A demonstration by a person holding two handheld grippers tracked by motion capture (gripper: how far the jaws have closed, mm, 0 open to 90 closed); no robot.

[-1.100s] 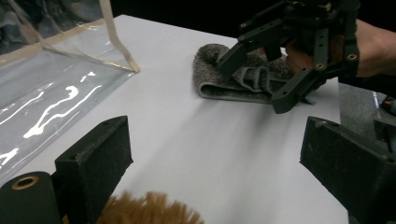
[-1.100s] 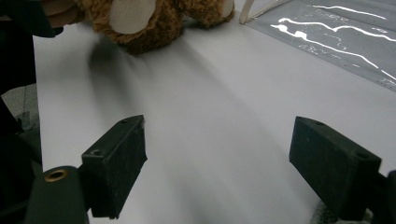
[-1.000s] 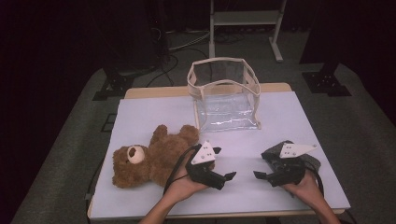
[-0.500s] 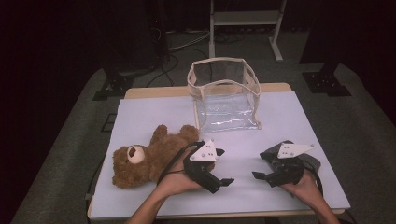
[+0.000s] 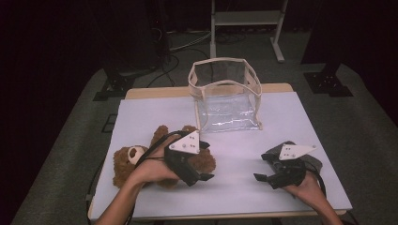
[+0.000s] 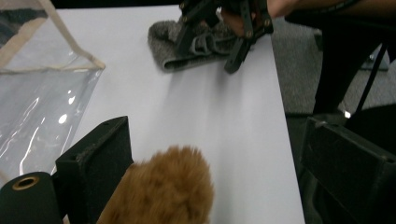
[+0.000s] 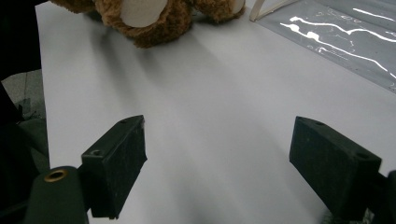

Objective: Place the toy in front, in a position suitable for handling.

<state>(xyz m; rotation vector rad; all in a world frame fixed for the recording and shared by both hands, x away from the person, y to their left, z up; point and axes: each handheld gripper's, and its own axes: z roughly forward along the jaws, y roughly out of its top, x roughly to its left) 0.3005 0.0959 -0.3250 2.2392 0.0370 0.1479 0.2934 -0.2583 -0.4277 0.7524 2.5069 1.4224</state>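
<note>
- My left gripper (image 5: 199, 176) hovers over the teddy bear (image 5: 141, 161), which lies on the white table (image 5: 155, 117) at its near left side, head toward the left edge.
- Its jaws are spread wide, with a tuft of the bear's brown fur (image 6: 161, 191) between them (next to the left jaw, and I cannot tell whether it touches).
- My right gripper (image 5: 265, 177) sits low at the near right, jaws wide apart with nothing between them but bare table.
- A grey cloth (image 6: 187, 44) lies under my right hand.
- The clear bag (image 5: 227, 96) stands open at the far middle, well apart from the bear.
</note>
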